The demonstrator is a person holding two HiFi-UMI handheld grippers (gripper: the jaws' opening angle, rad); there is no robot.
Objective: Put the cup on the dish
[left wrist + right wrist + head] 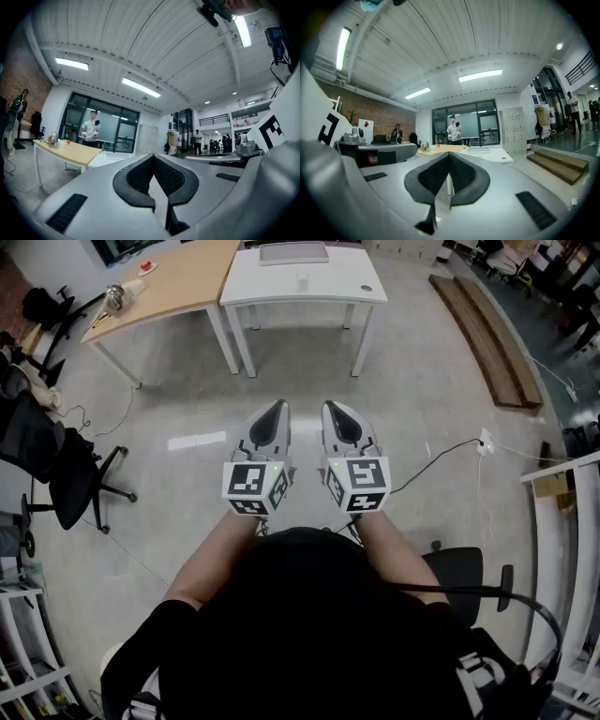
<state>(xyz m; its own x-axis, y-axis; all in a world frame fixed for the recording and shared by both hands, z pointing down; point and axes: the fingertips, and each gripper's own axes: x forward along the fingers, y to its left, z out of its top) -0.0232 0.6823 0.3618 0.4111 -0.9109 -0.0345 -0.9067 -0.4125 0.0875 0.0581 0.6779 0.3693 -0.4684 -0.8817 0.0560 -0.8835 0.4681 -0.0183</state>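
Head view showed my left gripper and right gripper closed on nothing, well short of the white table. The cup stood mid-table and the dish nearer its right edge. I judged I should approach level, opening one gripper beforehand.

Matt grey plastic left gripper, ribbed black jaws, wood desk, glossy floor

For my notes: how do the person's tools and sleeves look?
The left tool and right tool are pale grey shells with black ribbed pads. Each carries a white cube with black square markers. The person wears a black short-sleeved top.
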